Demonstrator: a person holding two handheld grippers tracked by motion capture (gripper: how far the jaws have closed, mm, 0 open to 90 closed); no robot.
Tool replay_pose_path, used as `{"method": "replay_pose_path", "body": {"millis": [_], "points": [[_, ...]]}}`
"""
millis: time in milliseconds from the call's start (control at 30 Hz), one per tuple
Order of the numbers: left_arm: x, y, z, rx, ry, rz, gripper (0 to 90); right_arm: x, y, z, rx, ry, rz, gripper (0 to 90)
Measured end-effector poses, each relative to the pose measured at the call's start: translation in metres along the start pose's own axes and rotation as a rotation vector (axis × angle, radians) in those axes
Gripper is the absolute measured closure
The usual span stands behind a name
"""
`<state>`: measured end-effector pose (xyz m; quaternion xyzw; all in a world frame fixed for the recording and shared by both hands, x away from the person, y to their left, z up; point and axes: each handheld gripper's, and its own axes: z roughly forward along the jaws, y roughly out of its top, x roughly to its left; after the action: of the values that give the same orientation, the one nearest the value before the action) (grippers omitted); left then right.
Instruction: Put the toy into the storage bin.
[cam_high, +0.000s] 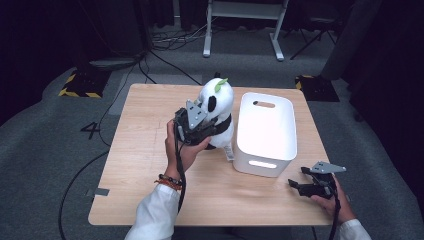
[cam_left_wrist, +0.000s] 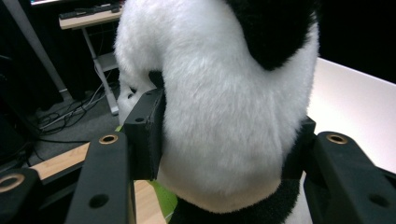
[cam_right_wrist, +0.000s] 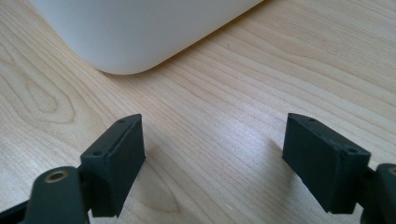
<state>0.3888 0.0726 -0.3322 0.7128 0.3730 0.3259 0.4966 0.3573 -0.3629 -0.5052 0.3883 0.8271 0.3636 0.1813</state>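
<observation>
Panda (cam_high: 217, 107) upright on table (cam_high: 150, 150), just left of white bin (cam_high: 265, 132), clamped by left gripper (cam_left_wrist: 224, 154). Right gripper (cam_right_wrist: 215, 163) gaping wide above bare wood near bin corner.

lab / recording studio setup: black curtains all round, grey carpet (cam_high: 45, 145), hazard-taped weighted stand bases (cam_high: 80, 85) and loose cables (cam_high: 170, 40) on the floor beyond the tongs, white desk frame (cam_high: 245, 25) behind, lone wooden bench (cam_high: 150, 150)
</observation>
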Motion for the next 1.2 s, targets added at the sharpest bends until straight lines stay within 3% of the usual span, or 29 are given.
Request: {"method": "replay_pose_path", "body": {"millis": [467, 900, 1200], "points": [[-0.007, 0.019, -0.011, -0.058, -0.020, 0.004, 45.7, 0.000, 0.000, 0.000, -0.001, 0.000, 0.002, 20.6], [-0.013, 0.038, -0.014, -0.075, -0.018, 0.054, 45.3, 0.000, 0.000, 0.000, -0.001, 0.000, 0.001, 20.6], [-0.004, 0.044, -0.022, -0.109, -0.016, 0.017, 45.1, 0.000, 0.000, 0.000, 0.000, 0.000, 0.002, 20.6]]}}
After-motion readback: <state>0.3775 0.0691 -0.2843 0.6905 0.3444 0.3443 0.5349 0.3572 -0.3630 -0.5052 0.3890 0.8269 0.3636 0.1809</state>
